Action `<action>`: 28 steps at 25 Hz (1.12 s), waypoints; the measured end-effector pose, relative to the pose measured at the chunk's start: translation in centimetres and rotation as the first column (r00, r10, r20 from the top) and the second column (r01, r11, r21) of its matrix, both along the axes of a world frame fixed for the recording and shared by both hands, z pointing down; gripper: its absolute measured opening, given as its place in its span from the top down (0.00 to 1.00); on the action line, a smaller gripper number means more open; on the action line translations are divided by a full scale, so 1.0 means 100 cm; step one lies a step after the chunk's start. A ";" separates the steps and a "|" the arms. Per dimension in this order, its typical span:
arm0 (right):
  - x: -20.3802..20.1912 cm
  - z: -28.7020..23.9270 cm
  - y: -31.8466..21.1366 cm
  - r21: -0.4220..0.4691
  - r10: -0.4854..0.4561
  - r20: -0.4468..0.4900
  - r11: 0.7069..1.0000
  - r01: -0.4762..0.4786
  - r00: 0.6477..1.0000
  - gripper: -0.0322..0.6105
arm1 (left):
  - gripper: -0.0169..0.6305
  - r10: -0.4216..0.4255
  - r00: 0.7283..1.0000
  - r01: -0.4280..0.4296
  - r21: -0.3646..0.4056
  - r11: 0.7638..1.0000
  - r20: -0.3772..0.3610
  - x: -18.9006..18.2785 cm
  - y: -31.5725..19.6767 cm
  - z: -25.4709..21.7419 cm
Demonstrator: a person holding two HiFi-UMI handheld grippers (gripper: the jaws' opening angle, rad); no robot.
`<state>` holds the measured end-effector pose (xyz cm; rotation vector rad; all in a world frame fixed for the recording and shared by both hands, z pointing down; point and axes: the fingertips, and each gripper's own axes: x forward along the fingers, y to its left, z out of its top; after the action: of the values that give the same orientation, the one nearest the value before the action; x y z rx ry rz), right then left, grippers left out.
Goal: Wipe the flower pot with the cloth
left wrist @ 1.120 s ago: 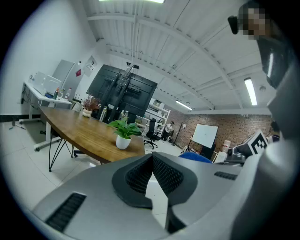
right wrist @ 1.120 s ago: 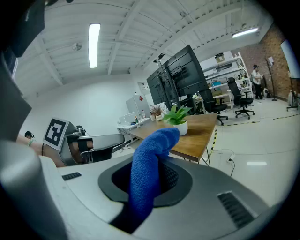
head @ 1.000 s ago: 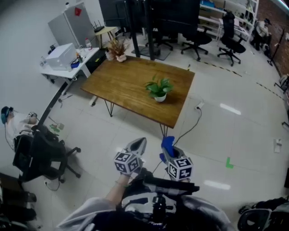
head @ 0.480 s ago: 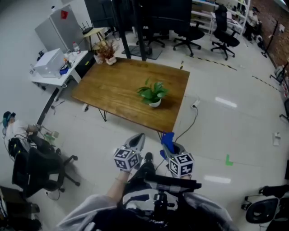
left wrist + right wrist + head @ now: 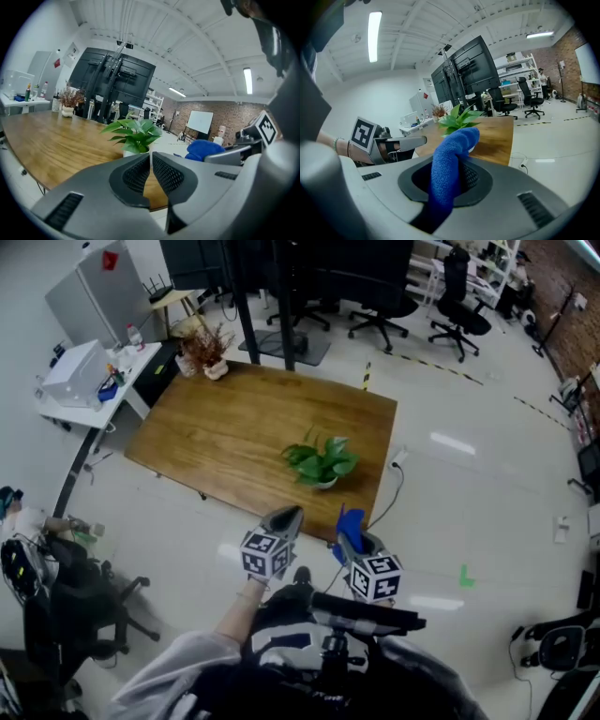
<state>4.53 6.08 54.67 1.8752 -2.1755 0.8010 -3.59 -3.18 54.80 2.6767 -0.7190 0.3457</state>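
Head view: I hold both tools side by side over the pale floor [image 5: 469,502], short of the near edge of the rectangular brown wooden bench [image 5: 234,432]. Neither tool touches the bench or anything on it.

Left tool [image 5: 289,514]: in the left gripper view its jaws [image 5: 151,161] are drawn together, with only a thin slit between the ribbed pads [image 5: 168,174]. Nothing sits between them. The marker cube [image 5: 264,554] faces up towards the head camera.

Right tool [image 5: 349,526]: in the right gripper view the jaws [image 5: 457,173] are clamped on the blue terry cloth [image 5: 450,164]. One fold rises above the jaws and bends over at the top; the rest hangs down in front of the tool body. The same cloth shows as a blue tuft [image 5: 350,524] at the tool tip in the head view, and as a blue lump [image 5: 205,149] at the right of the left gripper view.

Task object: the small white flower pot [image 5: 324,482] with the leafy green plant [image 5: 321,461] stands upright on the bench, towards its near right part, close to the edge facing me. Both gripper views have the plant ahead of the jaws [image 5: 135,132] [image 5: 459,118], clearly apart from them. The cloth is not in contact with the pot.

Far left corner of the bench: a second pot with dried reddish stems [image 5: 204,348].
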 end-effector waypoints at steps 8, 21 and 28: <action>0.024 0.013 -0.045 -0.064 0.107 -0.024 0.992 -0.108 0.994 0.84 | 0.95 0.051 0.998 -0.048 -0.076 0.996 0.043 0.021 -0.065 0.043; 0.043 0.043 -0.073 -0.174 0.029 -0.159 0.983 -0.056 0.987 0.84 | 0.95 0.008 1.000 -0.005 -0.159 0.987 0.016 0.038 -0.107 0.068; 0.078 0.052 -0.118 -0.189 -0.153 -0.403 0.979 0.081 0.903 0.84 | 0.95 -0.050 0.999 0.050 -0.173 0.984 0.006 0.043 -0.114 0.068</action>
<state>12.36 -5.73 59.85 1.6329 -1.8701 0.4871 0.69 -14.58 61.58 2.4912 -0.7203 0.3791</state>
